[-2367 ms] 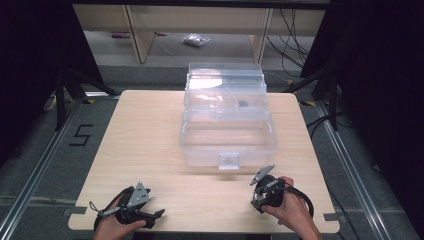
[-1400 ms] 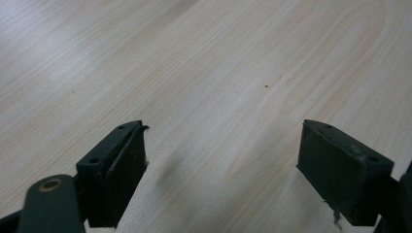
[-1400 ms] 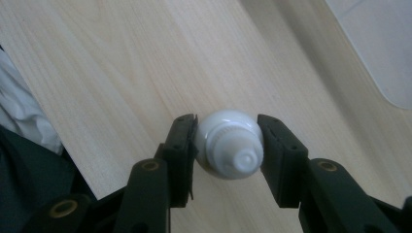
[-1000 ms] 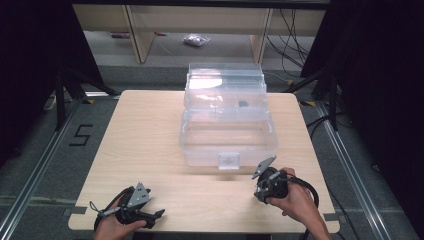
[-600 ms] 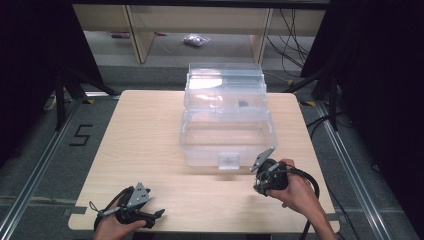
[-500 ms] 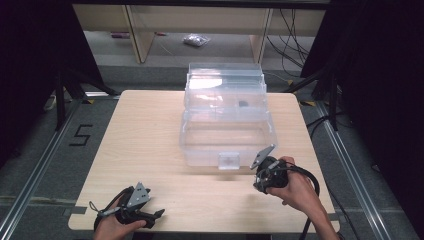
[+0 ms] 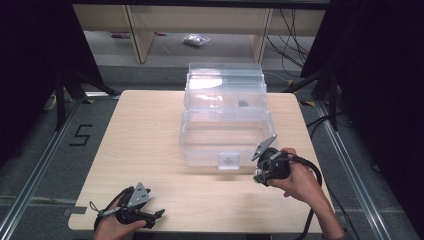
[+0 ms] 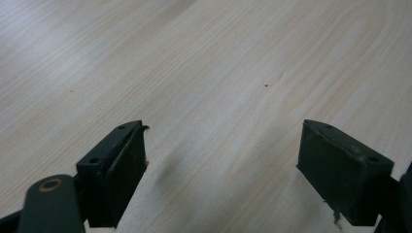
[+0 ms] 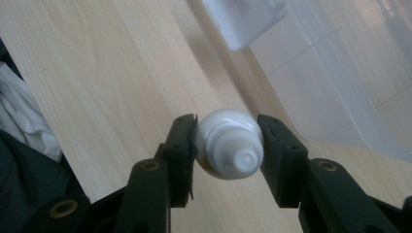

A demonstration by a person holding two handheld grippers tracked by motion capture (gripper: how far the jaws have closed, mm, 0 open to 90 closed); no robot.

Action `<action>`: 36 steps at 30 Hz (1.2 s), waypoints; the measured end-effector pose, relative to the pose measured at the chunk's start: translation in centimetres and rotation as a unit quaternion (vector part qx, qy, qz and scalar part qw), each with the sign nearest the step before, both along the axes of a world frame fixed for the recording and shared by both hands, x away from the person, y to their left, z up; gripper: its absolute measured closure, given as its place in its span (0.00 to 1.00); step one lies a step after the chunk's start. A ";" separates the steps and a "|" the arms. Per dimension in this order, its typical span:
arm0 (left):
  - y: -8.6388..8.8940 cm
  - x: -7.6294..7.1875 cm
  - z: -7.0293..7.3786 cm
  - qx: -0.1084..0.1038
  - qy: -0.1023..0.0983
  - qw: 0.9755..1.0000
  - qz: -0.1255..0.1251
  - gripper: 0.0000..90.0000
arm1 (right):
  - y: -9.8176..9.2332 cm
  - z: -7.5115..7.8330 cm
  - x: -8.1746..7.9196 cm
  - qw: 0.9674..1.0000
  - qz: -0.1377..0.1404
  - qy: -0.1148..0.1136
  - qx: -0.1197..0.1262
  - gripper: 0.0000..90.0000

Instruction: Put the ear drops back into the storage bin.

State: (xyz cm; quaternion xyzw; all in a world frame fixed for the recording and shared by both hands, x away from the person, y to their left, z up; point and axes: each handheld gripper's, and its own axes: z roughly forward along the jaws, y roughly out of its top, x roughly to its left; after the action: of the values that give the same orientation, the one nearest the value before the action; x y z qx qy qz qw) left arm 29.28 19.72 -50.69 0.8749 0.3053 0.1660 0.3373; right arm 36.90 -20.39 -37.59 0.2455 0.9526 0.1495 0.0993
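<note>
**White bottle clamped in the right gripper, left gripper idle with jaws apart**

Between the two black jaws of the right gripper [image 9: 228, 145] sits a small white bottle [image 9: 228, 143], its ribbed cap and nozzle turned toward the camera. Both pads press on its sides, so the jaws are closed on it and it hangs clear of the wood below. Just beyond the jaw tips and off to one side stands the clear plastic box [image 9: 340, 73], its front latch close ahead of the bottle. Beneath the jaws runs the pale wooden table [image 9: 97, 73].

From the high view, the right gripper [image 7: 267, 167] is held in the person's right hand [image 7: 300, 177] just beside the near right corner of the clear plastic box [image 7: 225, 125], with its cable looping back behind the hand.

The left gripper [image 8: 221, 160] has its jaws spread wide, with nothing between them but bare table [image 8: 218, 73]. From above, the left gripper [image 7: 137, 210] lies low at the near edge of the table [image 7: 140, 135], well apart from the box and from the bottle.
</note>
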 end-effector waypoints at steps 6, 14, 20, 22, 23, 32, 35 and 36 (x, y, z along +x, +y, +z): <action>-0.1 0.0 0.0 -0.004 0.003 1.000 0.004 0.19 | 0.0 1.1 0.7 1.000 -0.004 0.008 -0.004 0.67; 0.0 0.0 0.0 0.000 0.001 1.000 -0.001 0.19 | -0.2 2.6 1.7 1.000 -0.005 0.006 -0.003 0.67; 0.0 0.0 0.0 -0.002 0.001 1.000 -0.001 0.19 | -0.6 3.7 2.6 1.000 -0.012 0.009 0.001 0.67; 0.0 0.0 0.0 0.001 0.000 1.000 -0.001 0.19 | -0.7 4.0 3.1 1.000 -0.011 0.006 0.001 0.67; 0.0 0.0 0.0 0.001 0.000 1.000 -0.001 0.19 | -0.8 4.2 3.3 1.000 -0.016 0.006 0.000 0.67; 0.0 0.0 0.0 0.001 0.000 1.000 -0.002 0.19 | -1.2 5.1 5.5 0.999 -0.038 0.008 -0.001 0.67; 0.0 0.0 0.0 0.001 0.000 1.000 -0.002 0.19 | -1.4 5.3 6.5 0.999 -0.040 0.008 -0.003 0.67; 0.0 0.0 0.0 0.000 0.000 1.000 -0.001 0.19 | -1.4 5.3 6.8 0.999 -0.042 0.007 -0.004 0.67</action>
State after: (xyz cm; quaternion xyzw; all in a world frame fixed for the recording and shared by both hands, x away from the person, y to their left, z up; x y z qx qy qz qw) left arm 29.31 19.74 -50.68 0.8753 0.3044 0.1655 0.3374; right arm 43.66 -21.82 -32.29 0.2856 0.9429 0.1399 0.0994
